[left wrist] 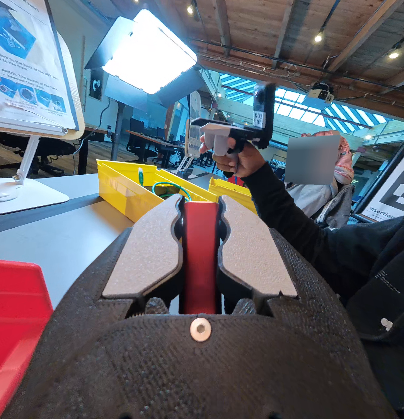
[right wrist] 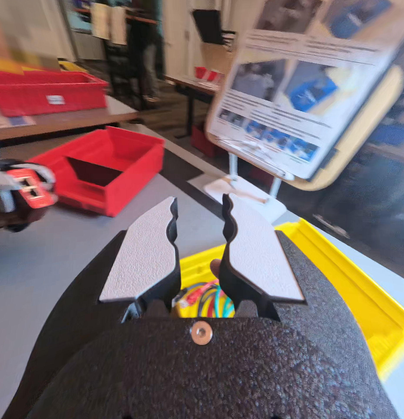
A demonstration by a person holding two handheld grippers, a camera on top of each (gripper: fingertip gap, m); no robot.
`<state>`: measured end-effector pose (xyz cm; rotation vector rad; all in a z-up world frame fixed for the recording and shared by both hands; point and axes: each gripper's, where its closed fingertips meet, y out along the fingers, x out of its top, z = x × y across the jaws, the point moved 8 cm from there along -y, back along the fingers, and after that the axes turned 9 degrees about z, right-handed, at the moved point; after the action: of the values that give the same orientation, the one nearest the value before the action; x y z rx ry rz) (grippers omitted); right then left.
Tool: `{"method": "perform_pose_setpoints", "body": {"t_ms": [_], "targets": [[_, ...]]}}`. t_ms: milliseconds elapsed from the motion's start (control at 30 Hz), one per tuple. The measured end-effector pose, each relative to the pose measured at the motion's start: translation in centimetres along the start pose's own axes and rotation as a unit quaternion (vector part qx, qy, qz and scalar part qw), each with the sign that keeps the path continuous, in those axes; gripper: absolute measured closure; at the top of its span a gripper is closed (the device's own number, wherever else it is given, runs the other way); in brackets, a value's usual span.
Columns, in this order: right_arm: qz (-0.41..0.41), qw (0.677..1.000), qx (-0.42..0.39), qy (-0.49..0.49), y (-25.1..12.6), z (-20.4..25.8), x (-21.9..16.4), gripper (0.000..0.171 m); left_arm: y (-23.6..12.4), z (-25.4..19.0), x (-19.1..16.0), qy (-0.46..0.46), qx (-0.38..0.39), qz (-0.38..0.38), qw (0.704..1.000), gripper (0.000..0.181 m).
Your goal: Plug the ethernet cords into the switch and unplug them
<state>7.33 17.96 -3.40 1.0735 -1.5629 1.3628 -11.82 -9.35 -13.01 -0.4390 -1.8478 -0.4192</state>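
The left gripper [left wrist: 200, 201] is clamped on the red switch [left wrist: 199, 254], a rigid, light-looking box, just this side of the yellow bin [left wrist: 119, 188]. The right gripper [right wrist: 199, 204], jaws apart and empty, hovers above that bin's limp cords [right wrist: 210, 301]; best pinched at the stiff plugs.

Left wrist cam low, tilted up over yellow bin [left wrist: 119, 190], right cam angled down, both share instruction stand [right wrist: 287, 108]

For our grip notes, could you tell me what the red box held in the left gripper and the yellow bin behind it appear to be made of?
The slim red box, clamped between the left gripper's fingers, looks like painted or anodised metal: smooth, satin sheen, crisp edges, though plastic is possible. The long yellow bin looks like moulded glossy plastic, with ribbed walls and soft reflections.
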Motion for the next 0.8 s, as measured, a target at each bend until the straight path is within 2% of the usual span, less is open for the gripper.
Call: {"method": "perform_pose_setpoints", "body": {"t_ms": [67,167,300,333,367,400,467,600,800], "targets": [[0.009,0.994,0.102,-0.036,1.0,3.4,0.5,0.135,0.2,-0.4,0.0,0.007,-0.005,0.004,1.000,0.153],[0.043,0.963,0.252,-0.083,3.7,9.0,-0.2,0.134,0.3,-0.9,0.1,0.007,-0.021,-0.003,1.000,0.153],[0.084,0.917,0.383,-0.075,8.3,16.0,-2.5,0.123,0.3,-1.3,0.3,0.005,-0.033,-0.014,0.999,0.153],[0.088,0.910,0.399,-0.064,9.4,17.4,-3.0,0.123,0.4,-1.4,0.3,0.006,-0.038,-0.018,0.999,0.153],[0.083,0.910,0.402,-0.059,10.3,18.3,-3.4,0.132,0.4,-1.5,0.3,0.008,-0.043,-0.022,0.999,0.153],[0.066,0.908,0.411,-0.055,10.7,18.9,-3.5,0.142,0.4,-1.5,0.2,0.009,-0.042,-0.021,0.999,0.153],[0.043,0.897,0.438,-0.041,10.5,18.7,-3.3,0.145,0.1,-1.6,0.5,0.013,-0.050,-0.018,0.999,0.153],[0.061,0.890,0.451,-0.033,9.4,17.2,-2.9,0.146,0.3,-1.6,0.2,0.036,-0.036,0.015,0.999,0.150],[0.044,0.878,0.477,0.023,8.3,14.5,-2.9,0.147,1.3,-1.4,-1.1,0.028,-0.046,0.103,0.993,0.153]]}}
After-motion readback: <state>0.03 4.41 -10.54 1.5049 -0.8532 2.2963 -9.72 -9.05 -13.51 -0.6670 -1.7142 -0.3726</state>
